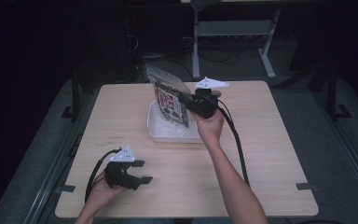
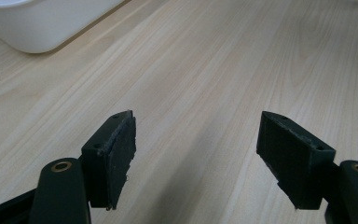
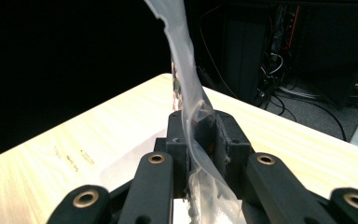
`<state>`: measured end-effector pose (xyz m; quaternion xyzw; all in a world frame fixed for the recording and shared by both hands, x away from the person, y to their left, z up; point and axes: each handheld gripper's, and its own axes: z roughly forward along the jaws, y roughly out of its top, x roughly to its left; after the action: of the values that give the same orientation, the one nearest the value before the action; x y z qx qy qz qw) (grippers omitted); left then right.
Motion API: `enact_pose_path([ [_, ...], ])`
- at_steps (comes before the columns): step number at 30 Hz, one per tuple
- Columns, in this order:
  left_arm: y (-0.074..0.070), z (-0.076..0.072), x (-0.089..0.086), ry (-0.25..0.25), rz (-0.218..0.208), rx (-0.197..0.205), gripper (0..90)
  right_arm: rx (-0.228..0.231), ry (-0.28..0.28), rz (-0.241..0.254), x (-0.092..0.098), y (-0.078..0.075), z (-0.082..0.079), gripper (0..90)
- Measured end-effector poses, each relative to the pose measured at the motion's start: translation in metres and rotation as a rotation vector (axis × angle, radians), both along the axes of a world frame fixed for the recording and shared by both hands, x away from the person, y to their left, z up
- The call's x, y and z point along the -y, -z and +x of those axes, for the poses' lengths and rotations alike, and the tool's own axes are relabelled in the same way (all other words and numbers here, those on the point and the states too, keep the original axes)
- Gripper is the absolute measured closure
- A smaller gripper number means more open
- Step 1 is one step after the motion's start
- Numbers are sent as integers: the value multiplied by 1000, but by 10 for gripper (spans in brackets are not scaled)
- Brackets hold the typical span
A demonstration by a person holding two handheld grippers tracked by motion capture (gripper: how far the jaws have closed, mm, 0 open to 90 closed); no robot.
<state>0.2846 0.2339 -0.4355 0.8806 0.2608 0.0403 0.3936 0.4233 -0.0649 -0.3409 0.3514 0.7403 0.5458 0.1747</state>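
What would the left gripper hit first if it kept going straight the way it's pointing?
Probably nothing soon. The left gripper, jaws open, points across bare table. The white tray sits off to the side of that line in its view, so it likely passes it, though depth is hard to judge.

Lit table, dark surroundings, soft shadows, slightly blurry
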Motion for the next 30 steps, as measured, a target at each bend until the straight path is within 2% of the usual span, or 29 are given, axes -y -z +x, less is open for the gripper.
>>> enact_pose_path([
  [8, 0, 0, 1, 2, -1, 0, 274, -9, -3, -5, 0, 2, 1, 772],
  [23, 1, 1, 3, 9, 1, -3, 274, -44, -4, 31, 11, 5, 6, 757],
  [26, 1, 1, 3, 9, 2, -4, 273, -47, -2, 32, 13, 4, 6, 712],
  [27, 1, 1, 3, 7, 1, -4, 273, -51, 6, 32, 15, 4, 7, 664],
  [30, 1, 1, 3, 6, 0, -4, 273, -51, 8, 31, 16, 3, 6, 636],
])
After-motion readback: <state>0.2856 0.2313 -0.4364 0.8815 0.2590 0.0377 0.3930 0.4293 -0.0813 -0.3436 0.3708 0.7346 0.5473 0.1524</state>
